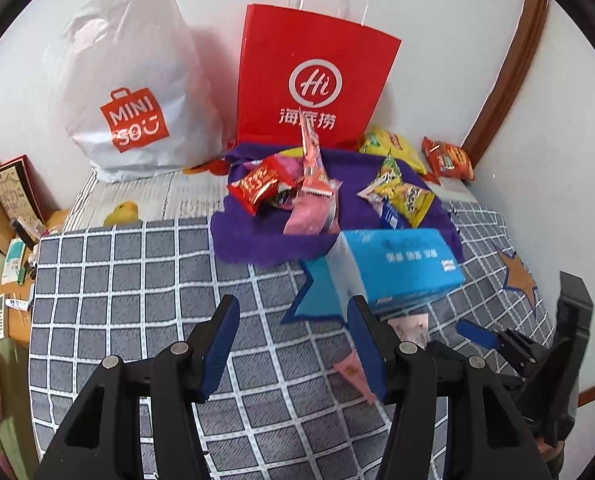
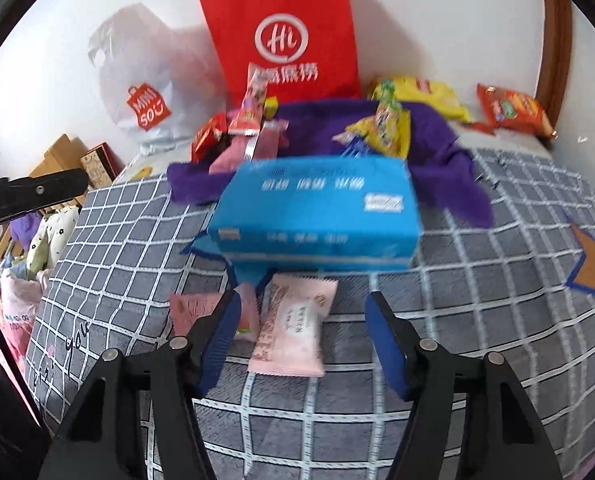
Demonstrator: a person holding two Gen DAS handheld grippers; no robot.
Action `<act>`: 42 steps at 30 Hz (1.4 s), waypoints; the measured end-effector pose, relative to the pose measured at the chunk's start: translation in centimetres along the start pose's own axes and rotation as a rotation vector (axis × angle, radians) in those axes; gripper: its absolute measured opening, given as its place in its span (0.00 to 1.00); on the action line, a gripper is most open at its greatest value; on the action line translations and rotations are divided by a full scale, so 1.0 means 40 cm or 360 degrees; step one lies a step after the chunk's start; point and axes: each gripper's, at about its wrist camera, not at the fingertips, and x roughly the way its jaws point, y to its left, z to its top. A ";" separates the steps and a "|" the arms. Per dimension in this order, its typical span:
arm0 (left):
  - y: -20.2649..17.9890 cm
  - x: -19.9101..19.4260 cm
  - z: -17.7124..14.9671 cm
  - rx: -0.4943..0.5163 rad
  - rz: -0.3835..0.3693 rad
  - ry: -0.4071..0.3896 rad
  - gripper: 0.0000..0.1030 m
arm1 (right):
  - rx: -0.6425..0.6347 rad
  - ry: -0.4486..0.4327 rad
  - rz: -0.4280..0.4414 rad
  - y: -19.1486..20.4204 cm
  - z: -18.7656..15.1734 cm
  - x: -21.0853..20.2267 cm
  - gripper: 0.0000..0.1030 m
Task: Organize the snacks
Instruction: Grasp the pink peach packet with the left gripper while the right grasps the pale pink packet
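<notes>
pink wafer packet lies flat between the right tongs, not yet gripped.
both blue pads stand part open and clear of it, so i'd lower straight down and close across its short width, keeping off the second pink packet just left. blue tissue box sits just beyond on the checked bed cover. left tongs hang part open and empty, near left.

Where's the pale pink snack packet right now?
In the right wrist view the pale pink snack packet lies flat on the checked blanket, just in front of the blue box, between the open right hand-held gripper fingers.
</notes>
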 end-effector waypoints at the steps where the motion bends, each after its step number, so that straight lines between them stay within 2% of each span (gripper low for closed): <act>1: 0.001 0.000 -0.006 0.0003 0.0005 0.0005 0.52 | 0.0002 0.0015 0.0000 0.004 -0.004 0.014 0.60; 5: 0.006 0.000 -0.022 0.0008 0.0011 0.0019 0.52 | -0.0042 0.0039 -0.0061 0.019 -0.011 0.050 0.57; 7: 0.008 0.004 -0.030 0.0003 0.0011 0.0029 0.52 | -0.0046 0.0069 -0.0104 0.020 -0.015 0.072 0.52; 8: 0.009 0.007 -0.032 0.0002 0.0012 0.0035 0.52 | -0.0035 0.0084 -0.0098 0.017 -0.018 0.081 0.49; 11: 0.011 0.025 -0.041 -0.0002 0.0023 0.0070 0.52 | -0.0035 0.0157 -0.0087 0.014 -0.030 0.115 0.49; 13: 0.009 0.036 -0.045 0.0001 0.0028 0.0090 0.52 | -0.0110 0.0106 -0.0145 0.025 -0.037 0.114 0.48; 14: 0.007 0.042 -0.048 0.0005 0.0036 0.0102 0.52 | -0.0159 0.0110 -0.0184 0.030 -0.040 0.118 0.39; 16: 0.003 0.049 -0.051 0.0011 0.0040 0.0112 0.52 | -0.0149 0.0070 -0.0189 0.012 -0.038 0.104 0.34; 18: -0.005 0.055 -0.056 0.0024 0.0036 0.0120 0.52 | -0.0102 0.0076 -0.0156 -0.021 -0.034 0.093 0.34; 24: -0.069 0.103 -0.074 0.0144 0.0008 0.0177 0.52 | -0.0180 0.0009 -0.0303 -0.110 -0.036 0.053 0.34; 27: -0.122 0.142 -0.083 0.0216 -0.0024 0.0227 0.52 | -0.0198 0.0048 -0.0268 -0.142 -0.052 0.065 0.34; 31: -0.167 0.177 -0.107 0.0310 -0.0080 0.0277 0.52 | -0.0233 -0.0029 -0.0243 -0.146 -0.072 0.064 0.35; 34: -0.181 0.205 -0.126 0.0355 -0.0086 0.0322 0.52 | -0.0167 -0.0011 -0.0156 -0.168 -0.071 0.067 0.36; 40: -0.210 0.271 -0.147 0.0432 -0.0039 0.0420 0.52 | -0.0104 -0.0018 -0.0077 -0.185 -0.060 0.071 0.38; 42: -0.224 0.276 -0.149 0.0452 0.0000 0.0367 0.52 | -0.0106 -0.0017 -0.0075 -0.182 -0.060 0.072 0.39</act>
